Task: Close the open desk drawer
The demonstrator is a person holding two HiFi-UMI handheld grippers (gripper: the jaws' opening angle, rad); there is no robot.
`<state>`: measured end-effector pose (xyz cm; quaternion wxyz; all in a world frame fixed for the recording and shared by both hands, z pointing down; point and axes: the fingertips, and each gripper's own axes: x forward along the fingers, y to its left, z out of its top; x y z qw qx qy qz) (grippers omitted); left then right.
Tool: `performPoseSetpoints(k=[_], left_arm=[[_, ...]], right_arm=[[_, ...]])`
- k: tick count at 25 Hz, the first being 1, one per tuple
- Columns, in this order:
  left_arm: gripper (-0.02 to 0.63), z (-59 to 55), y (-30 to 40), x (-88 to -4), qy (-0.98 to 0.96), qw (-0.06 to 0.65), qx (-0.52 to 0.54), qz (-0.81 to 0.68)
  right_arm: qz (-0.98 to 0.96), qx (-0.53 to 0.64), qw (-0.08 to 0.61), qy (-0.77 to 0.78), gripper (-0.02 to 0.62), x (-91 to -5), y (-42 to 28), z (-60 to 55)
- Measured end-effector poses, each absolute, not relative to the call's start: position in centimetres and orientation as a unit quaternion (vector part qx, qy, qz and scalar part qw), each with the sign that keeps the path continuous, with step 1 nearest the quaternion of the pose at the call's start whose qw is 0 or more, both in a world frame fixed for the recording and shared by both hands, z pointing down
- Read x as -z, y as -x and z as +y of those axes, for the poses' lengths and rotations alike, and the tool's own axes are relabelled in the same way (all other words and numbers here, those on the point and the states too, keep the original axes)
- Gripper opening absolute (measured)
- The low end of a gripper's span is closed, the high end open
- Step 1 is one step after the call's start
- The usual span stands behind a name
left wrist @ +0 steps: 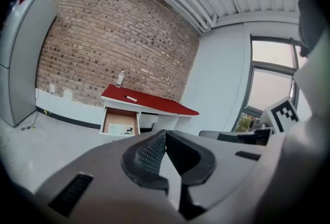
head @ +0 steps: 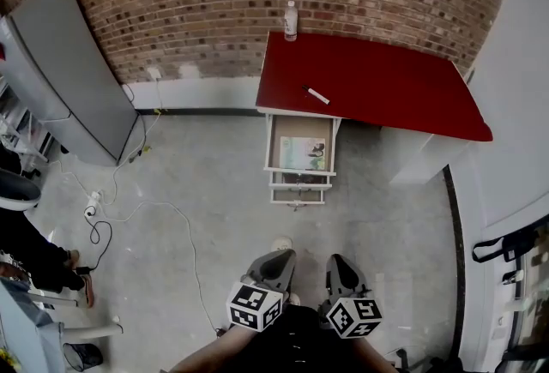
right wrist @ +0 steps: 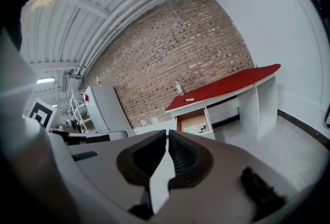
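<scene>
A white desk with a red top [head: 369,84] stands against the brick wall. Its top drawer [head: 298,153] is pulled out and holds papers; the same drawer [left wrist: 120,121] [right wrist: 196,122] shows in both gripper views. My left gripper [head: 276,258] and right gripper [head: 340,263] hang side by side well short of the desk, low in the head view. Both point toward the desk. The left gripper [left wrist: 165,133] has its jaws together with nothing between them. The right gripper [right wrist: 167,132] is likewise shut and empty.
A marker [head: 316,94] lies on the desk top and a bottle [head: 291,21] stands at its back edge. A grey refrigerator [head: 64,71] stands at the left, with cables [head: 129,208] on the concrete floor. A person's legs [head: 34,251] are at the left edge.
</scene>
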<state>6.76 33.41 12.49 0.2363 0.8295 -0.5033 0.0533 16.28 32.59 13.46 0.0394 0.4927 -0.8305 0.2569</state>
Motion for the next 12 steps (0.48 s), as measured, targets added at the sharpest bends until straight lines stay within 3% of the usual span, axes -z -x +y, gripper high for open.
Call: performPoseSetpoints(k=[12], left_arm=[[0.009,28.3,-6.5,-12.9,-0.833,0.241,-0.057,-0.494]], right_arm=[[-0.837,-0.258,0.045,-0.481,0.012,-14.0,-14.5,27.3]])
